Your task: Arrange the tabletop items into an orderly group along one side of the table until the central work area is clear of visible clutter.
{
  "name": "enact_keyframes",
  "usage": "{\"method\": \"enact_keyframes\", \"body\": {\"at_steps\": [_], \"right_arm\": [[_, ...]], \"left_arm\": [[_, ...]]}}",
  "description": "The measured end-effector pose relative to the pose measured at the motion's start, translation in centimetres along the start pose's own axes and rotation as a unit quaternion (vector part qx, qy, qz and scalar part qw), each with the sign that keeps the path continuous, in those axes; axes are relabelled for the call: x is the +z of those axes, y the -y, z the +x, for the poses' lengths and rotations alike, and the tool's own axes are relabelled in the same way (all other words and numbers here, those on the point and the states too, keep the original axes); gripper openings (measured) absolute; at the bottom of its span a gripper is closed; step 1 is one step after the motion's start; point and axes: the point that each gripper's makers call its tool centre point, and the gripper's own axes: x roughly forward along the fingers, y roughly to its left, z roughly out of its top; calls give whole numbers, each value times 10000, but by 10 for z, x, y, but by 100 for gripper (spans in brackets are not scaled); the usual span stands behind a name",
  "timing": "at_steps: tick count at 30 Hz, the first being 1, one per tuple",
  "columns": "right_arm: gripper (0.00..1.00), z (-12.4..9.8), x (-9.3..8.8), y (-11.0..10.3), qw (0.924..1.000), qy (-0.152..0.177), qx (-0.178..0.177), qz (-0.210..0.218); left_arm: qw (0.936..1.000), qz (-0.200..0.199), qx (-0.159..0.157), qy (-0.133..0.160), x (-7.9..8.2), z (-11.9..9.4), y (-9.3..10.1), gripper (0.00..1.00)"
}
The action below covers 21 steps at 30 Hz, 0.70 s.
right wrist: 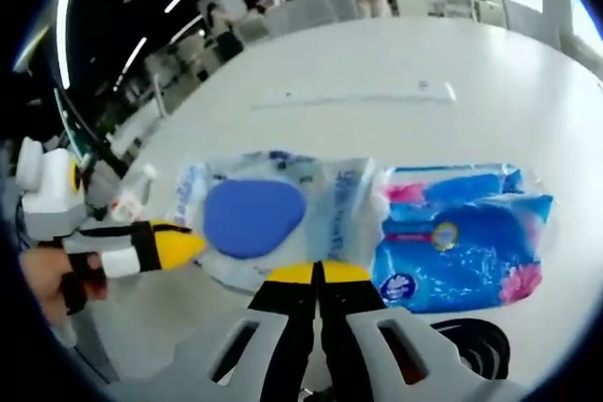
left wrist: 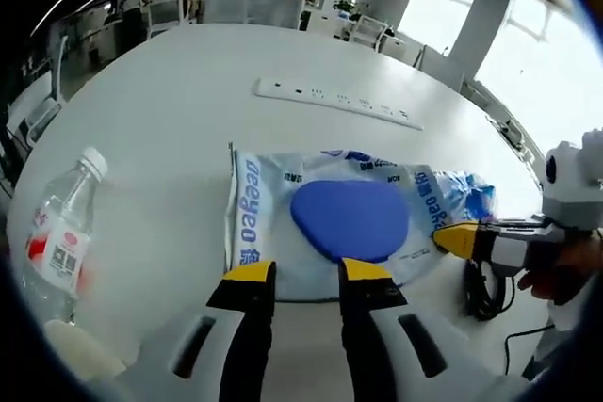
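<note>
Left claw [left wrist: 306,272] released, right claw [right wrist: 318,273] clenched, by "deeyeo" wipes pack [left wrist: 325,218].

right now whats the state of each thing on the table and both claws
white wet-wipe pack with blue oval lid: lying flat, lid closed
blue and pink wet-wipe pack: lying flat beside the white pack
clear plastic water bottle with white cap: capped, apart from the packs
white power strip: flat, nothing plugged in
left claw: open, at the white pack's near edge
right claw: shut, at the white pack's edge
</note>
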Motion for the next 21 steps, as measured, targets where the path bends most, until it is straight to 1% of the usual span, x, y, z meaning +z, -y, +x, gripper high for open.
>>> {"method": "enact_keyframes", "body": {"at_steps": [1,2,3,4,6,7,8,10,11,13,14,15,17,18,19,21], "right_arm": [[0,-4,4,-4,9998,63,106,125],[0,-9,8,-7,9996,148,165,164],[0,-15,14,-9,9992,305,200,141],[0,-19,17,-10,9989,395,228,123],[0,-32,23,-18,9971,578,459,201],[0,-42,28,-24,9945,715,748,144],[0,-49,30,-28,9925,801,909,152],[0,-64,37,-26,9901,1062,915,-37],[0,-72,39,-27,9886,1136,977,-166],[0,-89,44,-28,9838,1377,1141,-141],[0,-96,45,-27,9826,1417,1195,-79],[0,-102,46,-28,9802,1468,1324,-48],[0,-118,45,-38,9718,1537,1780,-168],[0,-122,46,-31,9751,1525,1602,161],[0,-125,43,-29,9768,1440,1578,125],[0,-136,41,-27,9755,1445,1649,204]], "left_arm": [[9999,122,-77,-31,0,0,4,35],[9998,168,-87,0,2,-2,7,38],[9997,240,-63,35,4,-5,8,42],[9996,288,-39,52,5,-7,8,43],[9993,317,-40,166,10,-14,9,41],[9992,269,-93,269,15,-19,12,41],[9991,235,-141,336,18,-21,14,42],[9987,196,-234,405,21,-30,18,45],[9982,225,-258,493,23,-35,19,47],[9975,285,-262,593,24,-42,20,49],[9972,314,-266,623,24,-47,20,50],[9970,332,-273,649,24,-51,20,51],[9962,372,-304,725,25,-58,22,51],[9957,421,-332,751,25,-64,24,51],[9954,462,-341,768,24,-68,25,51],[9943,538,-365,844,24,-78,27,49]]}}
